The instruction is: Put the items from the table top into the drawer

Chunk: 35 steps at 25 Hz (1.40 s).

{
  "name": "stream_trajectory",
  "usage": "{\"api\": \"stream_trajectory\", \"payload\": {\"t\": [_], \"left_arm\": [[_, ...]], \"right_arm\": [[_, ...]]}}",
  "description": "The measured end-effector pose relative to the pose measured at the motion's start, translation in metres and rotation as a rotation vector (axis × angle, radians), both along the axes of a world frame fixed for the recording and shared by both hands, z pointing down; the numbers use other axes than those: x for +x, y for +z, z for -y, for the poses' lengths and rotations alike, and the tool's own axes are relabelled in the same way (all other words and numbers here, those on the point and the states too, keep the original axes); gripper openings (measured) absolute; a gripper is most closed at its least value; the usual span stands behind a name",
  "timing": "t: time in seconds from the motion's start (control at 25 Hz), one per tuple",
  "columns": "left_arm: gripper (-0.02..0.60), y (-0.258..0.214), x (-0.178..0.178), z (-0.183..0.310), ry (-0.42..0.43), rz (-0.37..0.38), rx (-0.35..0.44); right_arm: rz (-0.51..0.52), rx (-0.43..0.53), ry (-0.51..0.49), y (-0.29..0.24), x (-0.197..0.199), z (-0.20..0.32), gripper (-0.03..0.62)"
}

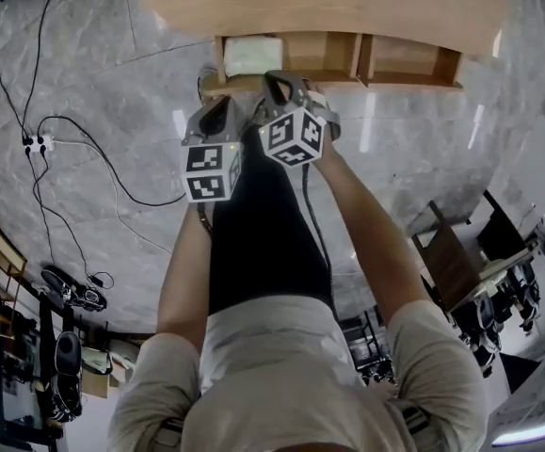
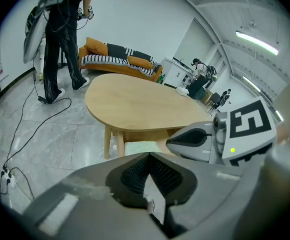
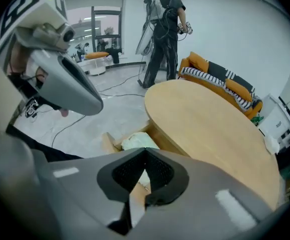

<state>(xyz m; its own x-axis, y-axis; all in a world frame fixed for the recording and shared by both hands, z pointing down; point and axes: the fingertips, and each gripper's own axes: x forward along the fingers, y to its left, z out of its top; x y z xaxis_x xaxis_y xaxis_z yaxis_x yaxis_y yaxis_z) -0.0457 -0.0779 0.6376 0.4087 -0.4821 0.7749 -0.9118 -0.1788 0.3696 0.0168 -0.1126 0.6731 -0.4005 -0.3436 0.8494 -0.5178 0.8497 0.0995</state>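
Drawer [image 1: 321,56], boxy pale wood, soft whitish bundle [image 1: 253,55] inside.

A person [image 2: 60,39] stands beside an orange sofa [image 2: 119,61].

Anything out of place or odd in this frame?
Nothing stands out: no spill, no damage. The drawer under the table is pulled open, and a pale bundle lies inside at its left end, which fits the task.
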Motion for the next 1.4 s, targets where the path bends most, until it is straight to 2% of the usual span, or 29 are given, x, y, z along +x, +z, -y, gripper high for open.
{"api": "stream_trajectory", "payload": {"t": [0.16,0.36,0.52,0.6,0.72,0.88,1.04,1.16,1.4], "left_arm": [[0.020,-0.044,0.008,0.000,-0.018,-0.010,0.038],[0.020,-0.110,0.019,-0.001,0.009,0.003,0.104],[0.020,-0.164,0.020,-0.001,0.001,0.015,0.153],[0.020,-0.192,0.024,0.000,-0.001,0.027,0.199],[0.020,-0.238,0.037,0.007,-0.048,0.050,0.298],[0.020,-0.290,0.051,0.007,-0.100,0.014,0.393],[0.020,-0.325,0.062,0.009,-0.022,-0.013,0.490],[0.020,-0.334,0.069,0.017,-0.035,-0.026,0.507],[0.020,-0.360,0.089,0.027,0.029,-0.011,0.582]], "right_arm": [[0.075,0.008,0.062,-0.056,0.001,-0.011,0.008],[0.171,0.085,0.074,-0.139,-0.002,-0.014,0.008],[0.295,0.149,0.135,-0.206,-0.003,-0.007,0.007],[0.325,0.201,0.167,-0.239,0.004,-0.004,0.006],[0.362,0.322,0.231,-0.300,0.026,0.003,0.006],[0.489,0.423,0.308,-0.376,0.036,0.000,0.006],[0.533,0.454,0.313,-0.408,0.036,-0.011,0.006],[0.545,0.486,0.342,-0.420,0.056,-0.010,0.005],[0.525,0.568,0.397,-0.438,0.092,-0.003,0.005]]}}
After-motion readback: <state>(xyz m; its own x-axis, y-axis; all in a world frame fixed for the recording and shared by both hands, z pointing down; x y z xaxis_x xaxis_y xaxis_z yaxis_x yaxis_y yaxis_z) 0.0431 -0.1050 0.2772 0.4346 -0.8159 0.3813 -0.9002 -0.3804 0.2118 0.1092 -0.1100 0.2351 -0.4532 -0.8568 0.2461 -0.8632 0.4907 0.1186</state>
